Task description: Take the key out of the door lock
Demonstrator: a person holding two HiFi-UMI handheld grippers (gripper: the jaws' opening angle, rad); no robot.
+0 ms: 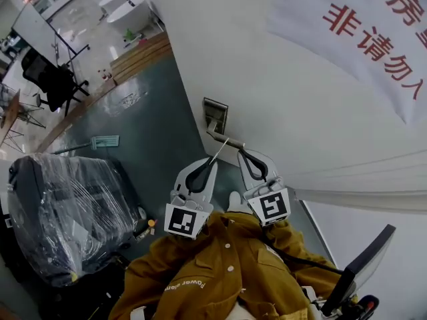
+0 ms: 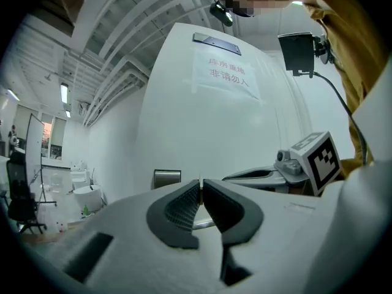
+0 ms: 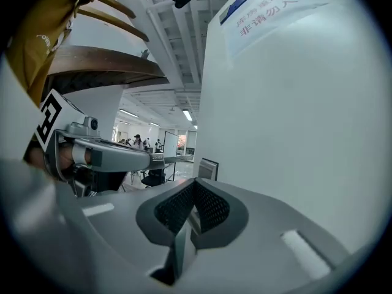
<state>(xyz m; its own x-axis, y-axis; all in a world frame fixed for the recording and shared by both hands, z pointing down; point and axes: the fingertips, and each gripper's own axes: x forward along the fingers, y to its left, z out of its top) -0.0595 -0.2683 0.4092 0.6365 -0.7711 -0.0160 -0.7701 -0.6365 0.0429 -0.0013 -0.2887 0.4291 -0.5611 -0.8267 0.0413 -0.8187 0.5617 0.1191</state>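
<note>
A metal lock plate (image 1: 215, 115) with a lever handle (image 1: 223, 139) sits on the white door (image 1: 300, 112). My left gripper (image 1: 215, 157) is just below the handle, shut on a thin pale flat key (image 1: 221, 149) whose edge sticks up between the pads (image 2: 200, 182). The key is apart from the lock plate (image 2: 166, 177). My right gripper (image 1: 242, 151) is beside the left one, close to the door, shut with nothing between its pads (image 3: 193, 185). In the right gripper view the left gripper (image 3: 107, 155) points toward the lock plate (image 3: 208, 168).
A paper sign with red characters (image 1: 363, 32) hangs on the door. To the left on the floor stands a dark bulky object wrapped in plastic film (image 1: 67, 212), with an office chair (image 1: 52, 80) farther off. A dark screen (image 1: 363, 262) stands at the lower right.
</note>
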